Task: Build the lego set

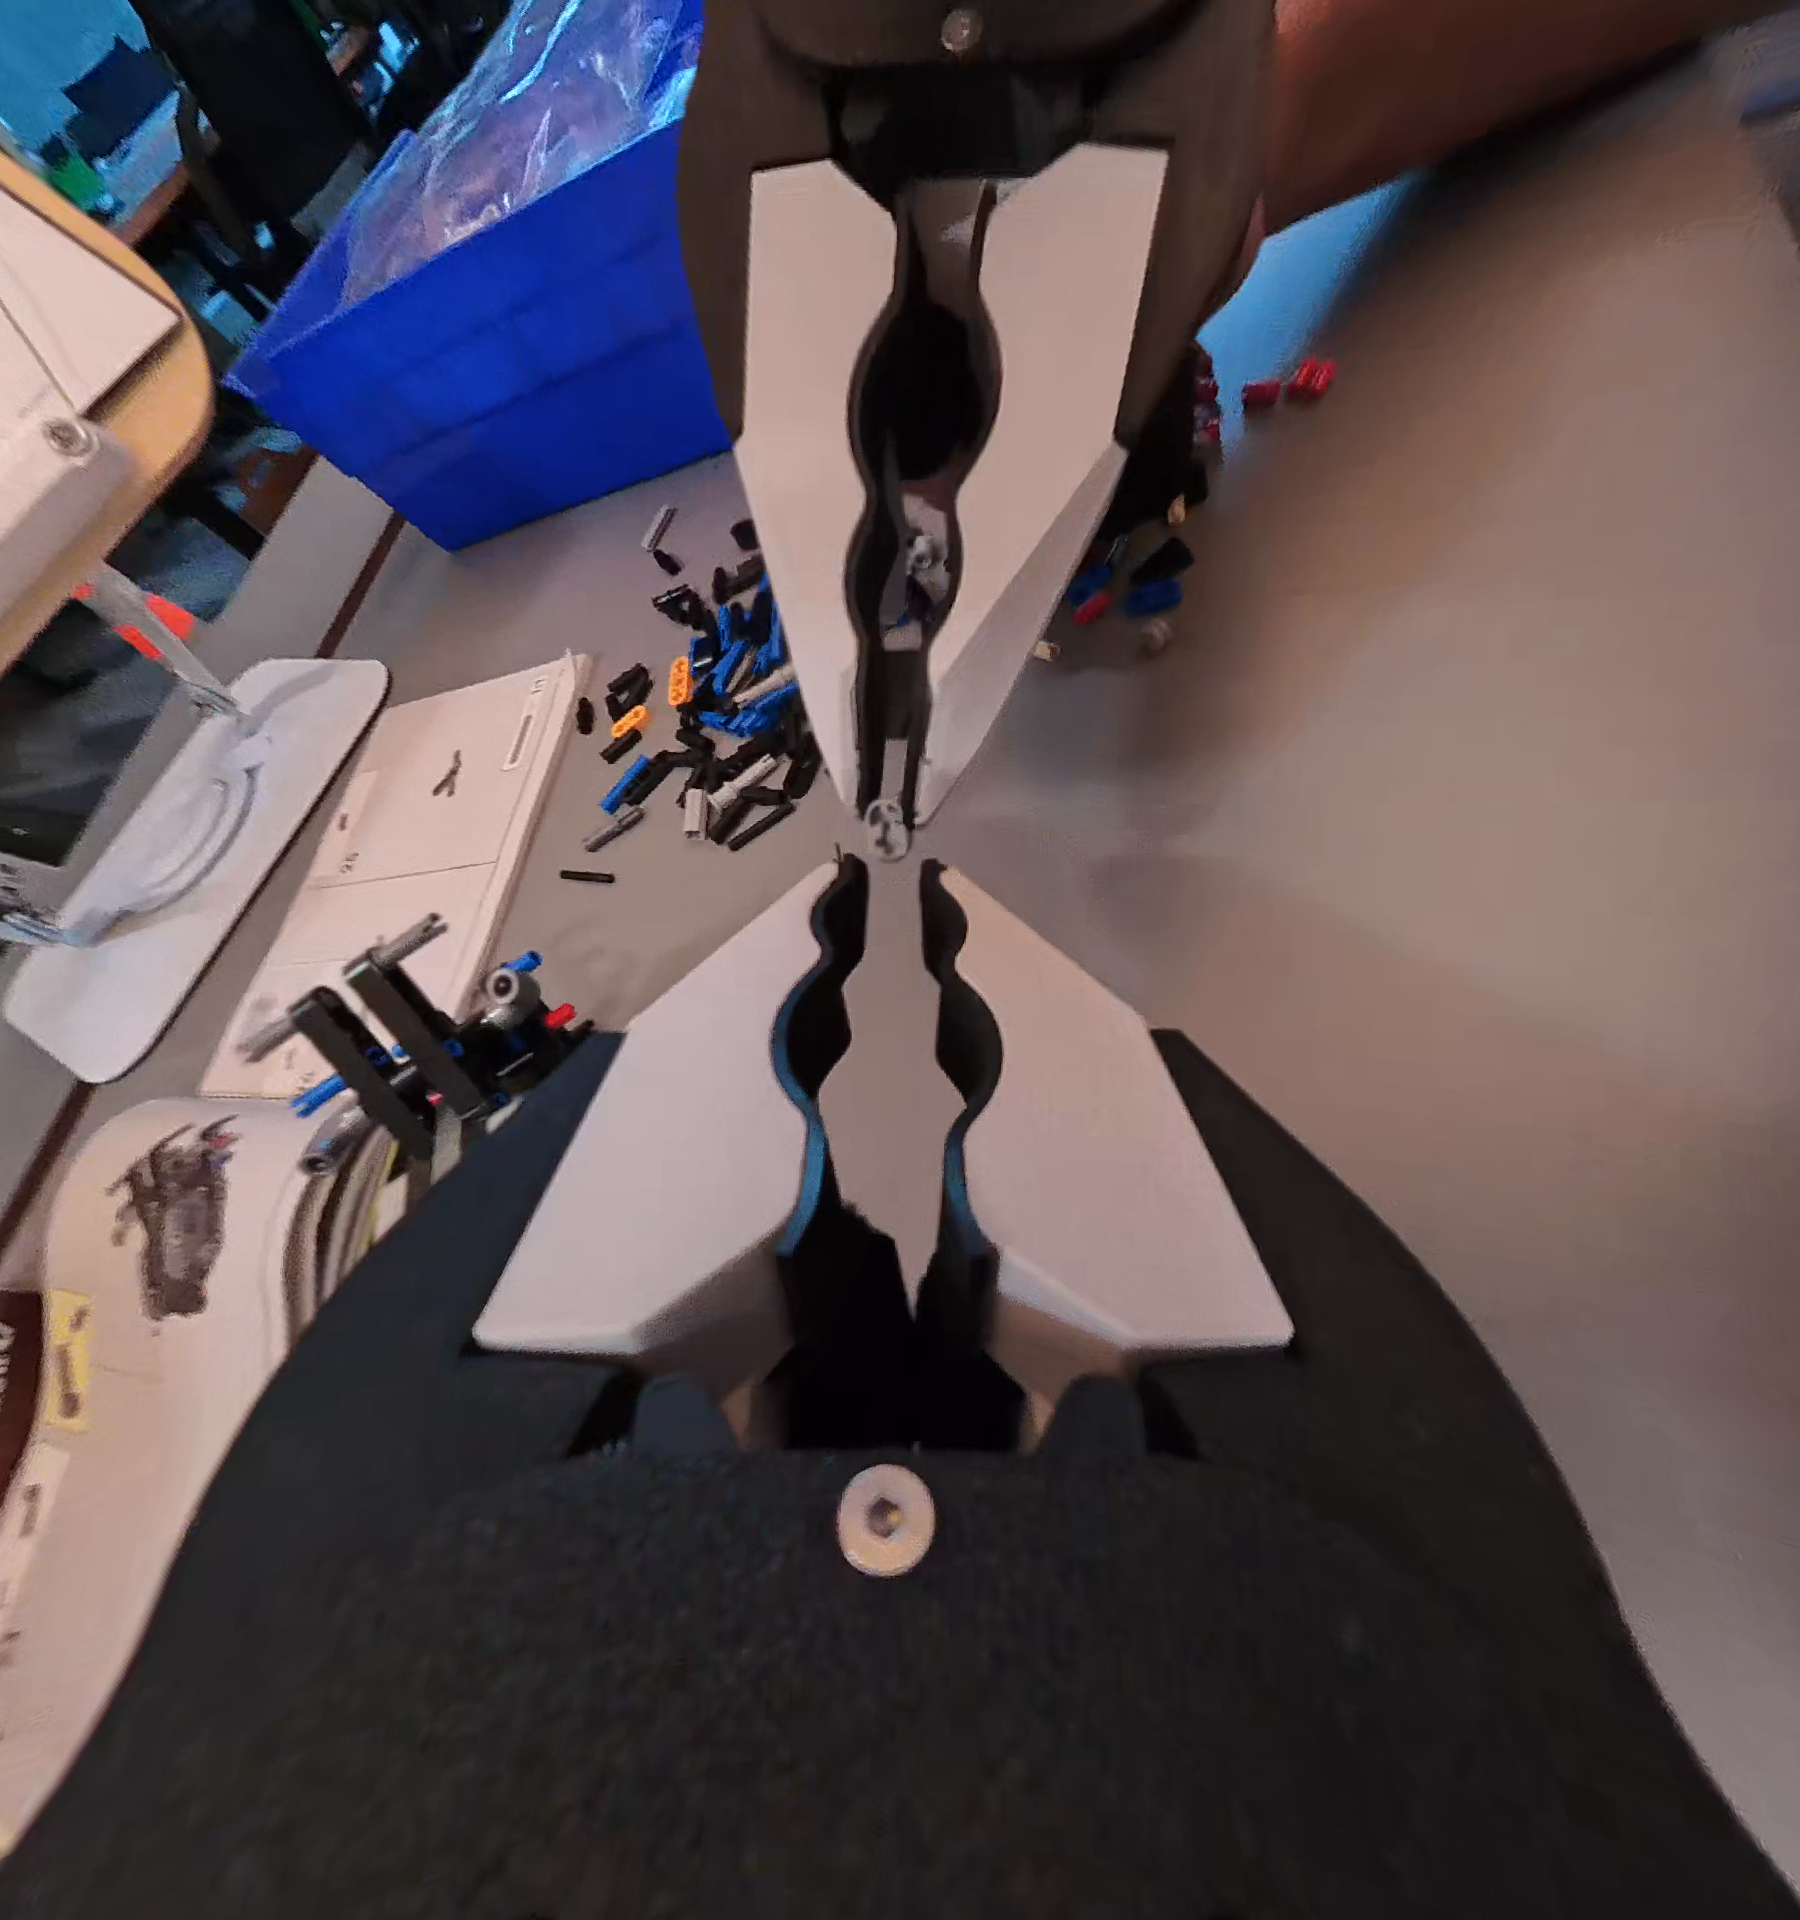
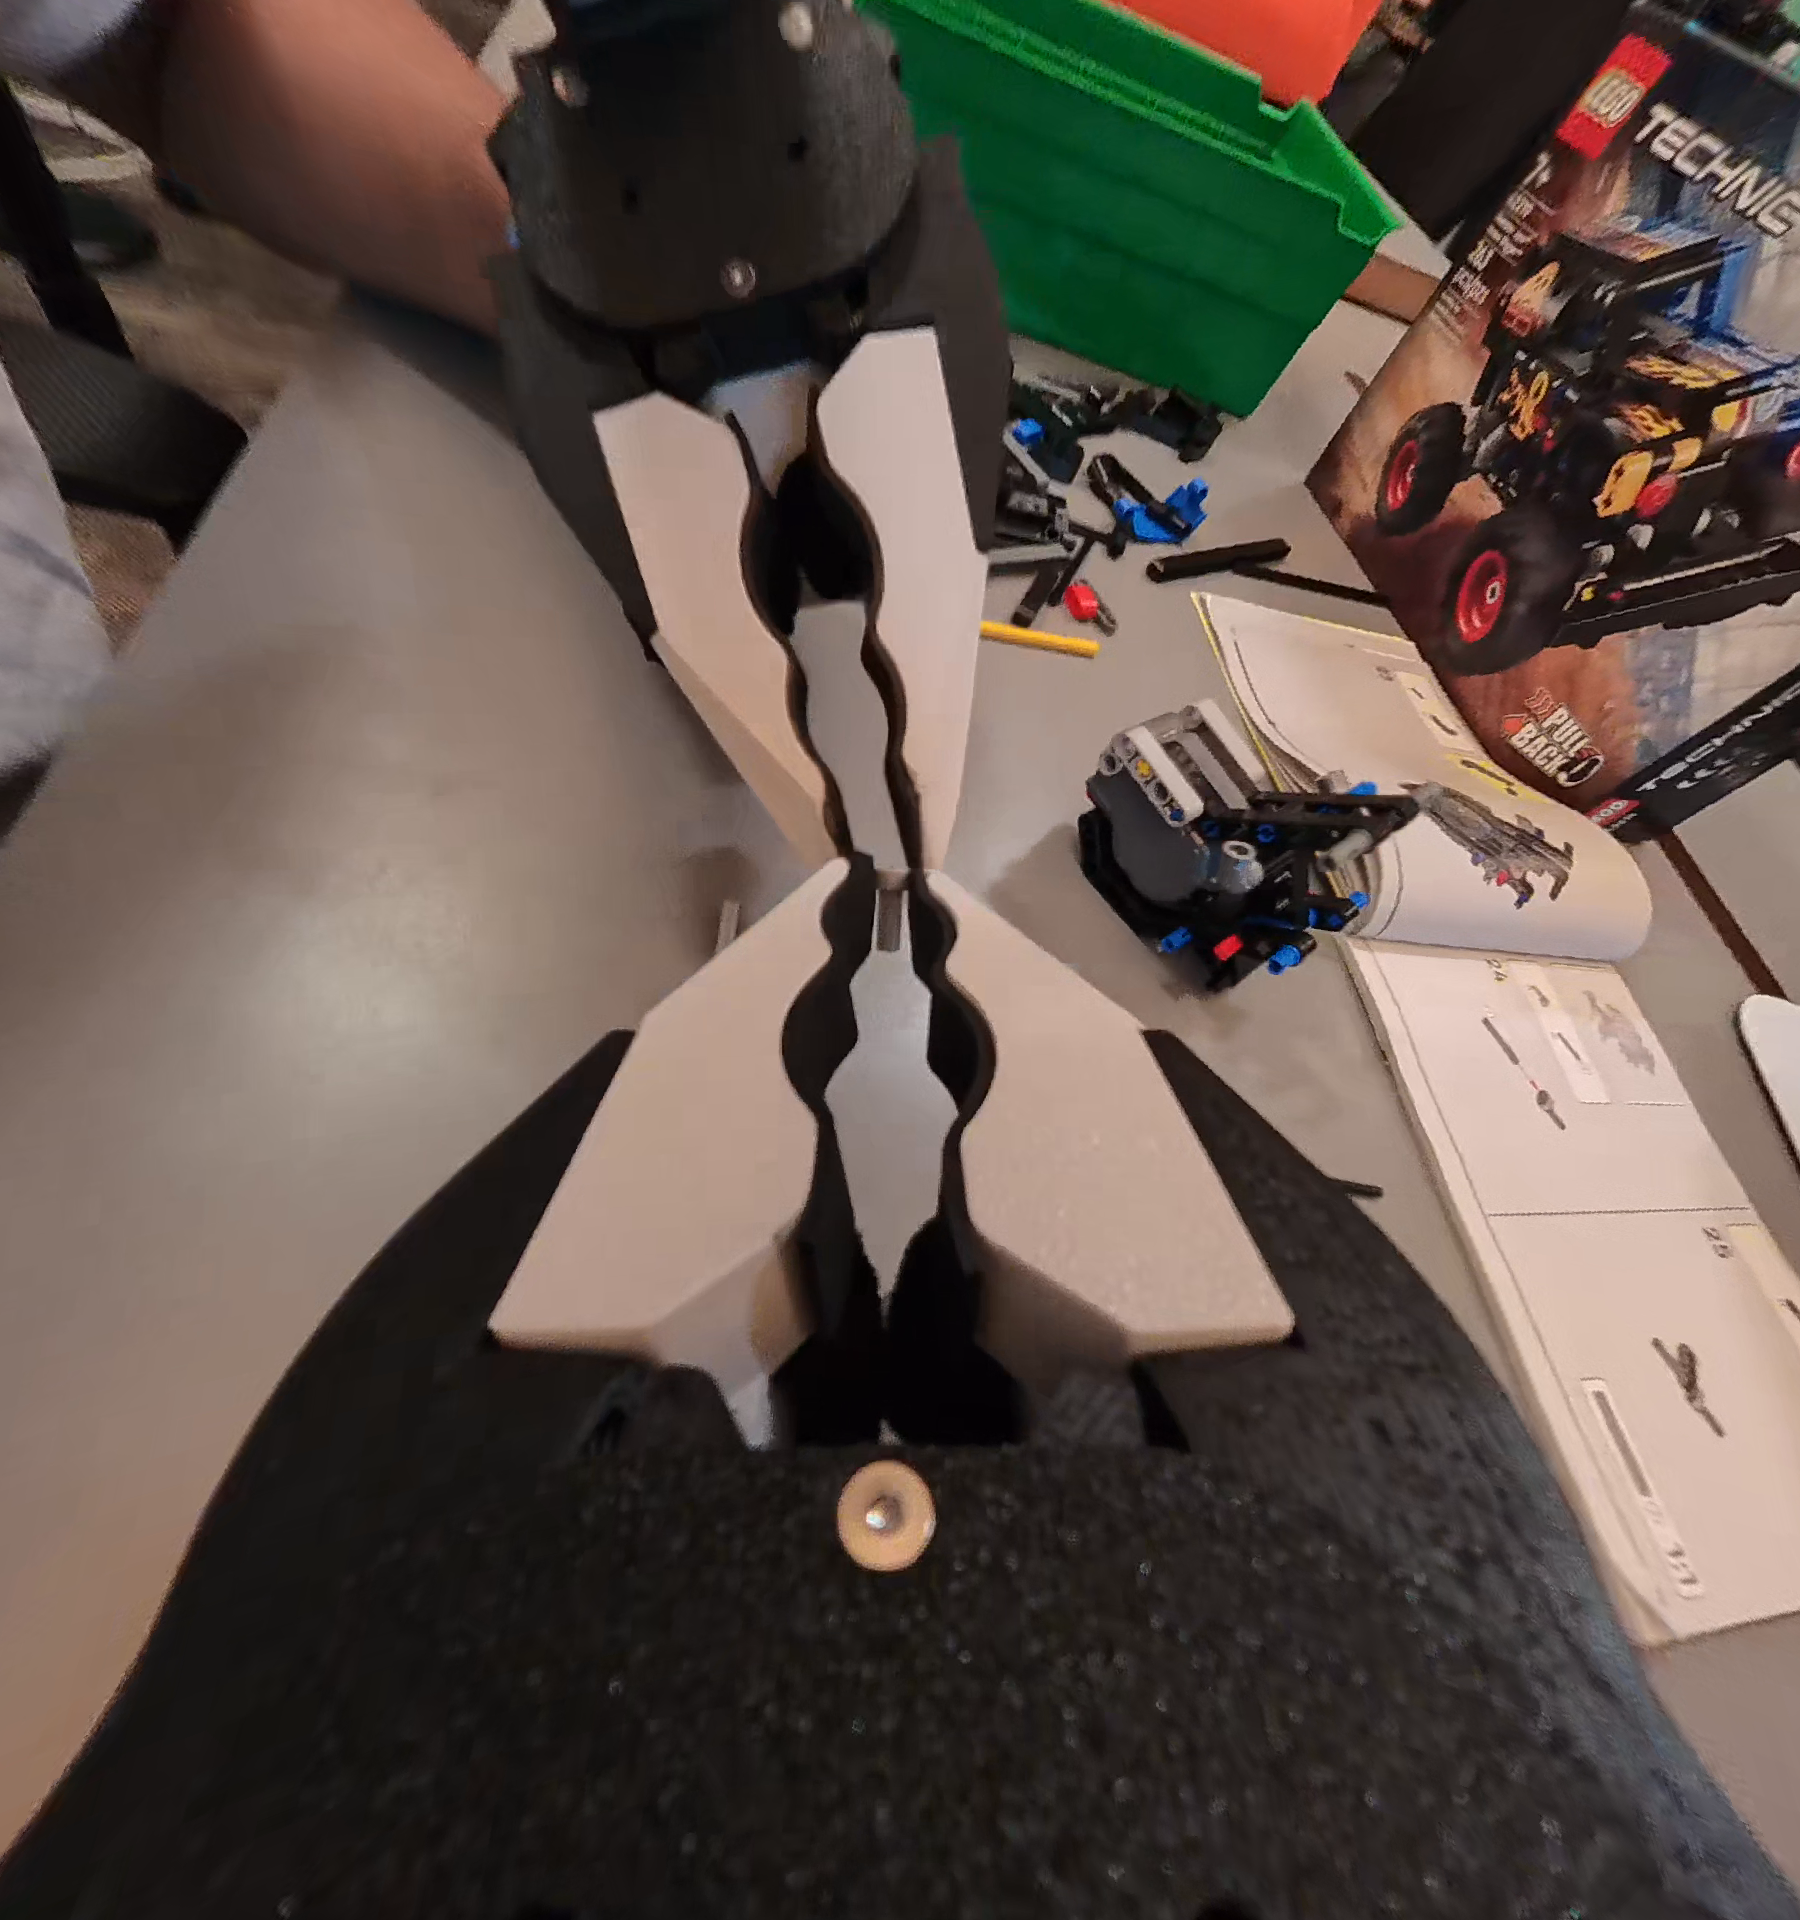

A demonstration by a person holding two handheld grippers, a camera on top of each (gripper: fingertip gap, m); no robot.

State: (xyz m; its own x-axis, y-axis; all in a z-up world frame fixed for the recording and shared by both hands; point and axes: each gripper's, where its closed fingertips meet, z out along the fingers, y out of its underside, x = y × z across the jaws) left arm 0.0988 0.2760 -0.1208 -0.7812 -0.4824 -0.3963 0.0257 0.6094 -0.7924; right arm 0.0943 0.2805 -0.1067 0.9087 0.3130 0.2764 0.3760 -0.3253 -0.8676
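Observation:
My two grippers meet tip to tip above the grey table [image 1: 1395, 831]. My right gripper [image 2: 888, 878] is shut on a small grey axle piece [image 2: 890, 916]. In the left wrist view the right gripper [image 1: 888, 805] comes in from the top, and the piece's round end [image 1: 888, 831] sticks out of its tips. My left gripper [image 1: 893, 878] is open and empty, its tips just short of the piece. It also shows at the top of the right wrist view [image 2: 880, 844]. The part-built black, grey and blue model [image 2: 1218, 842] lies on the table to the side [image 1: 428, 1039].
Loose black, blue and grey pieces [image 1: 730, 707] lie in a pile, with more [image 2: 1104, 499] by a green bin [image 2: 1114, 208]. Open instruction pages [image 2: 1561, 1247], the set's box [image 2: 1623, 416], a blue bin [image 1: 501, 343] and a white stand base [image 1: 200, 852] surround the work area. Both grippers' tips are close together, under 4 cm apart.

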